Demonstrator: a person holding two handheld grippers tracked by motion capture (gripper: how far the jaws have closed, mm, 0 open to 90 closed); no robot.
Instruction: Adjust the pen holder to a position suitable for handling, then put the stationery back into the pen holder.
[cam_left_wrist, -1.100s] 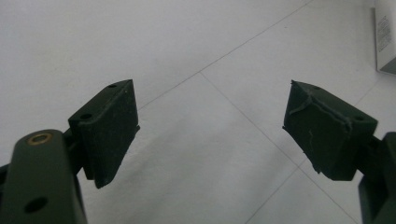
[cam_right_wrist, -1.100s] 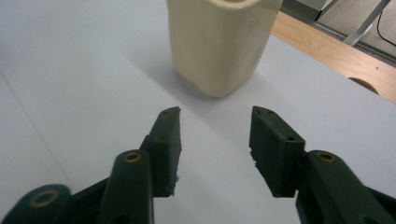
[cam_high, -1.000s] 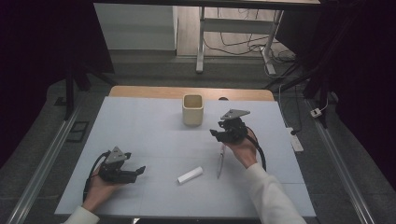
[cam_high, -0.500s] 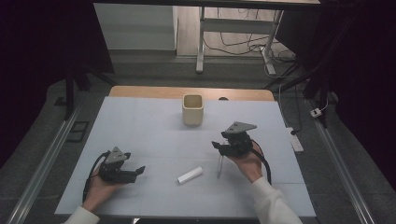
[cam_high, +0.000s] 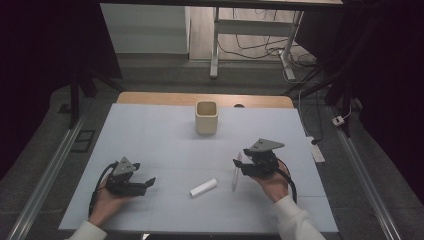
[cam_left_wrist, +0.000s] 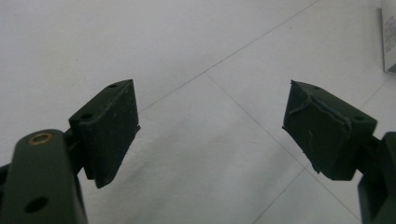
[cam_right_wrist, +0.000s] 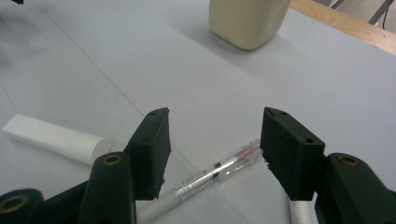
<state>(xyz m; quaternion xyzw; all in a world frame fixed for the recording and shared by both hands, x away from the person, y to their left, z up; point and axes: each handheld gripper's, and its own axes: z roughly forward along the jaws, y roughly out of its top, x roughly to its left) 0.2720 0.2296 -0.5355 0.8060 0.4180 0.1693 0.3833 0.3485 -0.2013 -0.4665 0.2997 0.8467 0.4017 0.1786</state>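
While its fingers spread, right gripper (cam_right_wrist: 212, 149) hovers, seemingly untouching, above pen (cam_right_wrist: 219, 170).

A cream square cup (cam_high: 206, 117) stands upright toward the far middle of the pale table (cam_high: 150, 135), a white tube (cam_high: 203, 187) lies on its side nearer the front edge, and cables (cam_high: 260, 47) trail across the floor beyond.

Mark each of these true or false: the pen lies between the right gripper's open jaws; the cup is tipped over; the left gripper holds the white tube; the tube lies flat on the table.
1. The pen lies between the right gripper's open jaws: true.
2. The cup is tipped over: false, it stands upright.
3. The left gripper holds the white tube: false, its jaws are open and empty.
4. The tube lies flat on the table: true.
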